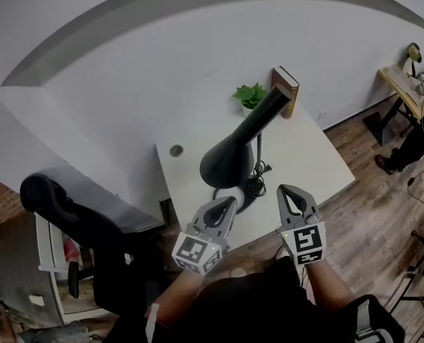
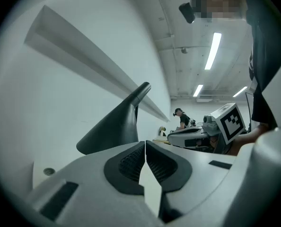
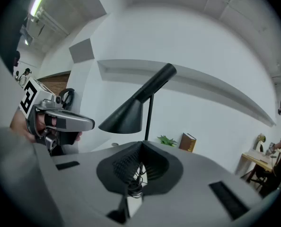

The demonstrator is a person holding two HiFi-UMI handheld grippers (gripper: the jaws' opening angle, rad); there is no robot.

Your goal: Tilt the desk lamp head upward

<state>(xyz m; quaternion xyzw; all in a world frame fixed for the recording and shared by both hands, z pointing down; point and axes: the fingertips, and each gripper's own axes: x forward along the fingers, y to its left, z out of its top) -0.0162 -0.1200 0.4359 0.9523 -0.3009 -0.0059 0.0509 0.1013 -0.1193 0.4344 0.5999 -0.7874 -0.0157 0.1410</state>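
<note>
A black desk lamp stands on the white desk [image 1: 308,156]. Its cone-shaped head [image 1: 230,159] slopes down to the left, with the handle end [image 1: 276,98] raised to the right. The head also shows in the left gripper view [image 2: 114,126] and the right gripper view [image 3: 126,115], above a thin upright stem [image 3: 150,117]. My left gripper [image 1: 228,206] is shut and empty, just in front of the lamp base. My right gripper [image 1: 287,191] is shut and empty, to the right of the base, beside the coiled cord [image 1: 256,184]. Neither touches the lamp.
A brown book [image 1: 286,91] and a small green plant [image 1: 251,95] stand at the desk's far edge by the wall. A round cable hole [image 1: 176,150] lies at the left. A black office chair [image 1: 69,213] is left of the desk. Another person works at a far table [image 1: 412,84].
</note>
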